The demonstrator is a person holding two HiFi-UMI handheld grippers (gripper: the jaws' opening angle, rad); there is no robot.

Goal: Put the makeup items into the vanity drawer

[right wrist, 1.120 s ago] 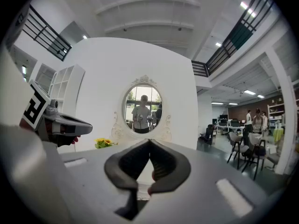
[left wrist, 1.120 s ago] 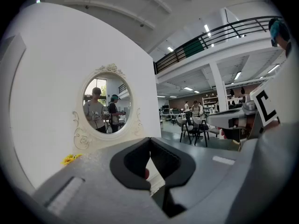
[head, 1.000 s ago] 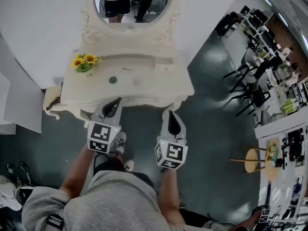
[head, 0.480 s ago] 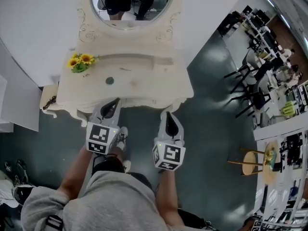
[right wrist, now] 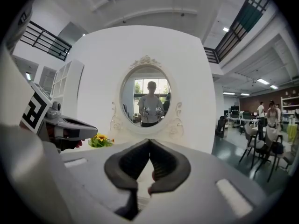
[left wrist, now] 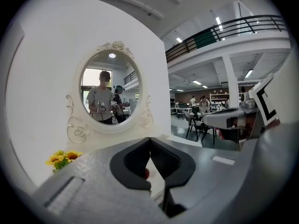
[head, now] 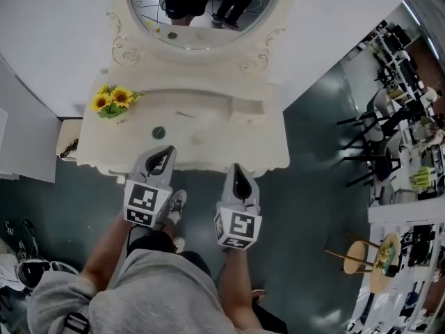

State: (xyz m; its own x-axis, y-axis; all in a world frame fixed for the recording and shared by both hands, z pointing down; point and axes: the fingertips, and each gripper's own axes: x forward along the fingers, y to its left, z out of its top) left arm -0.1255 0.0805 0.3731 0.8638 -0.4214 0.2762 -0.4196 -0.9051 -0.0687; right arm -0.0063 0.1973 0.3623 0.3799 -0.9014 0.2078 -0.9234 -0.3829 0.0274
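Head view, far left of the cream vanity surface (head: 229,141): a bunch of yellow sunflowers (head: 111,101), bright against the smooth painted top. Next along, a small round dark-green makeup item (head: 159,132) lies flat on that surface, with a thin stick-like item (head: 184,115) just beyond it. The left hand-held gripper (head: 167,150), matte grey, points at the vanity's front edge near the green item, jaws pressed together, empty. Behind stands the oval mirror (head: 201,12) in carved scrollwork. The right hand-held gripper (head: 236,167) lies parallel, jaws closed and empty, forearm straight behind.
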